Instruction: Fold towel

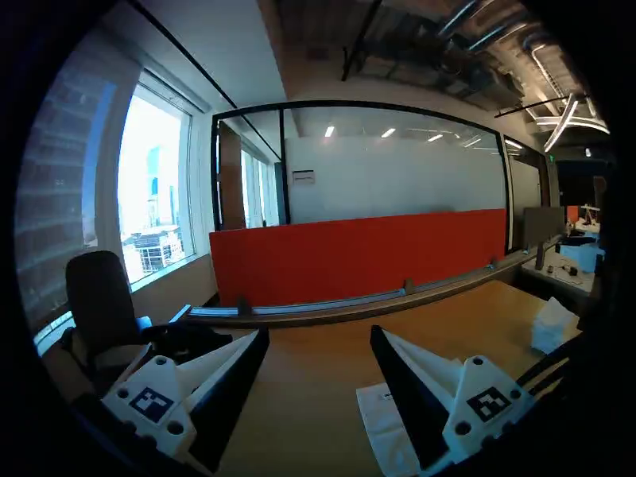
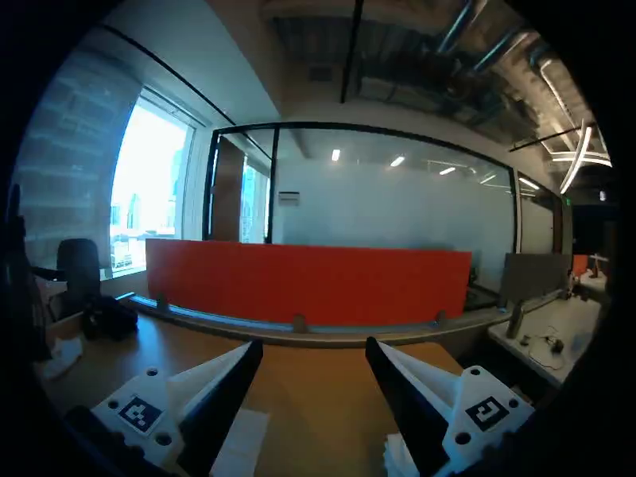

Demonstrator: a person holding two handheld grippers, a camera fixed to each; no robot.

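My left gripper (image 1: 318, 332) is held open above the wooden table (image 1: 334, 374), with nothing between its fingers. A flat white towel (image 1: 383, 425) lies on the table below and partly under its right finger (image 1: 413, 381). My right gripper (image 2: 312, 343) is also open and holds nothing, level over the same table. A flat white towel edge (image 2: 241, 441) shows under its left finger (image 2: 215, 397). A white folded cloth (image 2: 397, 459) sits at the bottom beside the right finger.
An orange partition (image 1: 358, 254) with a grey rail runs along the table's far edge. A crumpled white cloth (image 1: 552, 324) lies at the right. A black chair (image 1: 99, 302) and a black bag (image 1: 187, 338) stand at the left by the window. A second desk (image 2: 548, 326) is at the right.
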